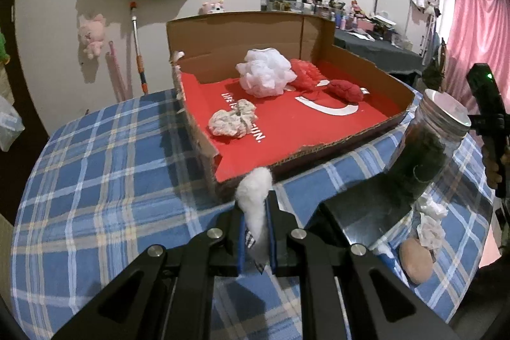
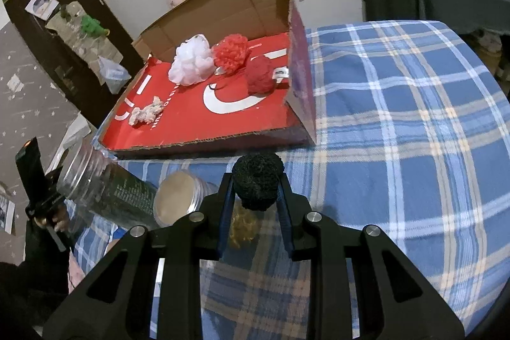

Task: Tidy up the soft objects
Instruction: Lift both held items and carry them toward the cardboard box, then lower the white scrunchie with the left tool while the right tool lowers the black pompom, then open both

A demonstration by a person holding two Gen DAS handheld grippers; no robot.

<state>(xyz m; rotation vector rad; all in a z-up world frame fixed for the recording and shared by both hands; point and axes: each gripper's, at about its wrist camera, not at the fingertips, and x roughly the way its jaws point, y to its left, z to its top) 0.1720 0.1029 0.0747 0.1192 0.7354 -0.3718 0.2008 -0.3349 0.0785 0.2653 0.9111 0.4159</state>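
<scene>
While the left wrist view looks over the plaid-covered surface (image 1: 95, 168), the left gripper (image 1: 256, 212) is pinched narrow on a white cotton tuft (image 1: 255, 196) held just short of the near corner of the cardboard box (image 1: 242, 31). Inside the box lie a white mesh puff (image 1: 264, 72), a red puff (image 1: 304, 74), a red yarn ball (image 1: 347, 90) and a crumpled tissue wad (image 1: 231, 118). A tall lidded jar (image 1: 427, 145) stands close on the right, with loose tissue (image 1: 430, 222) and a tan round sponge (image 1: 416, 260) beside it. From the right wrist view, the right gripper (image 2: 257, 187) is closed partway around a black scrubby ball (image 2: 257, 185), hovering above the surface before the box's low front edge; a yellow tuft (image 2: 242, 227) shows beneath it. Likely risks: the wispy cotton could cling to the pads on release, or drop outside the box, and either gripper could knock the jar, which crowds the approach.
</scene>
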